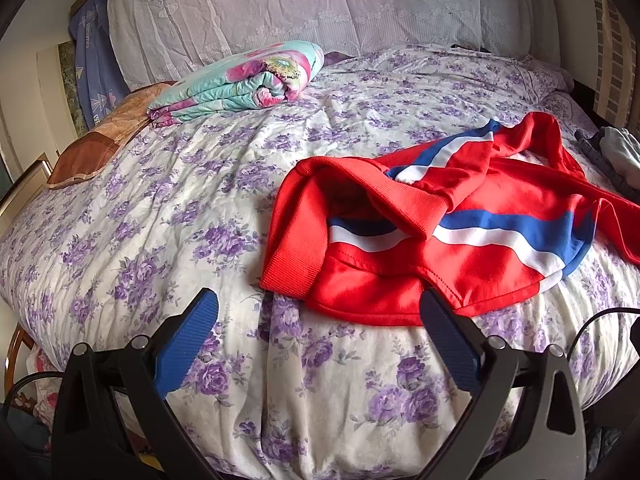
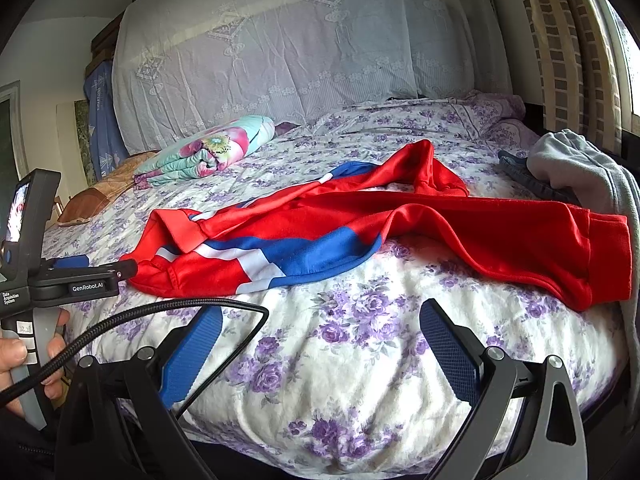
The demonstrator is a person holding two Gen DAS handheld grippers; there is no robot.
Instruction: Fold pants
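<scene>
Red pants (image 1: 460,236) with blue and white stripes lie crumpled on the floral bed, waistband toward me in the left wrist view. In the right wrist view the pants (image 2: 360,232) stretch across the bed, one leg reaching right to its cuff. My left gripper (image 1: 320,312) is open and empty, hovering just in front of the waistband edge. My right gripper (image 2: 320,320) is open and empty, above the bed's near edge, short of the pants. The left gripper's body (image 2: 88,276) and the hand holding it show at the left of the right wrist view.
A folded floral quilt (image 1: 240,80) and a brown pillow (image 1: 92,148) lie at the far left of the bed (image 1: 160,220). Grey and dark clothes (image 2: 576,168) are piled at the right edge. A lace-covered headboard (image 2: 300,60) stands behind. A black cable (image 2: 160,308) loops near my right gripper.
</scene>
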